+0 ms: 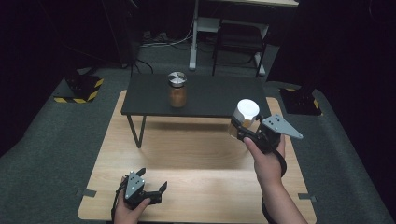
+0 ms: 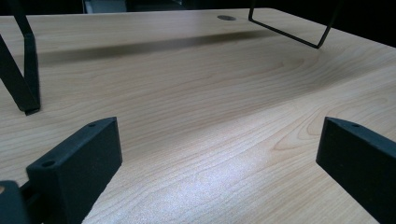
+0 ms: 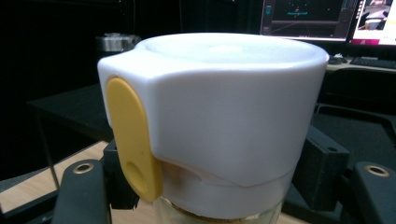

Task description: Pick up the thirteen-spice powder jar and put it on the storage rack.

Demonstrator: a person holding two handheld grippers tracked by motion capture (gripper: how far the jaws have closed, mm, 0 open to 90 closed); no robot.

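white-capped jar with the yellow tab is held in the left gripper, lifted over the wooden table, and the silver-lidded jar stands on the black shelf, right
Not quite: the white-capped jar with the yellow tab is held in the right gripper, as the high view shows. The left gripper is open and holds nothing. The rest holds: it is lifted over the wooden table, and the silver-lidded jar stands on the black shelf.

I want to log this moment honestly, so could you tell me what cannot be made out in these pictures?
- Held jar: its contents and base are cut off by the right gripper view's bottom edge; in the high view the right gripper covers its lower body.
- Jar on the black shelf: any label is too small in the high view.
- Left gripper: its body is cut off in its own view.
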